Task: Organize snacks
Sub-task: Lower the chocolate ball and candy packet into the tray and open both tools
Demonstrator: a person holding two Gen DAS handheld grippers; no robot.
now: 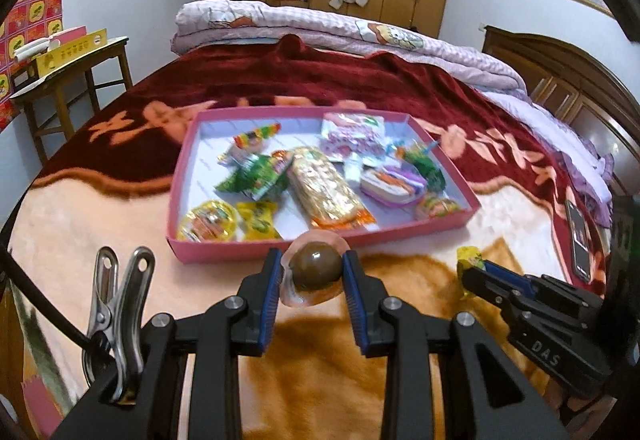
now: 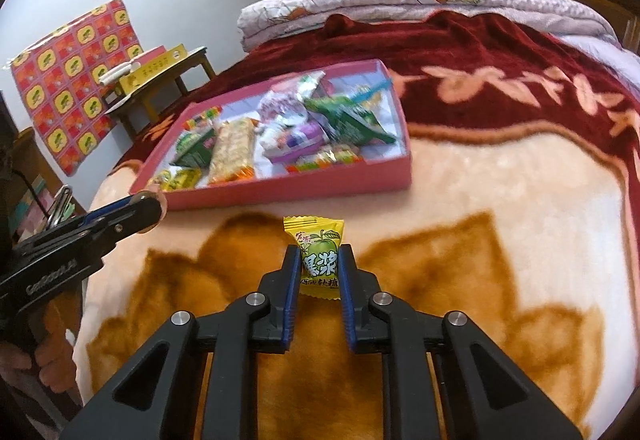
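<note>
A: On the blanket, just before the pink tray's near edge, the left gripper is clamped on a brown ball in clear wrap. It's mid-carry, I'd say.

B: So next it needs to clear the tray wall, then let go inside.

A: Nearer the blanket's front edge, the right gripper is closed on a yellow candy, with the tray beyond.

B: That one follows: lift and carry across.

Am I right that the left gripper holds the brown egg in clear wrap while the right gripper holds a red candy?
Not quite: the candy in the right gripper is yellow, as the right wrist view shows. The left gripper does hold the brown egg.
</note>
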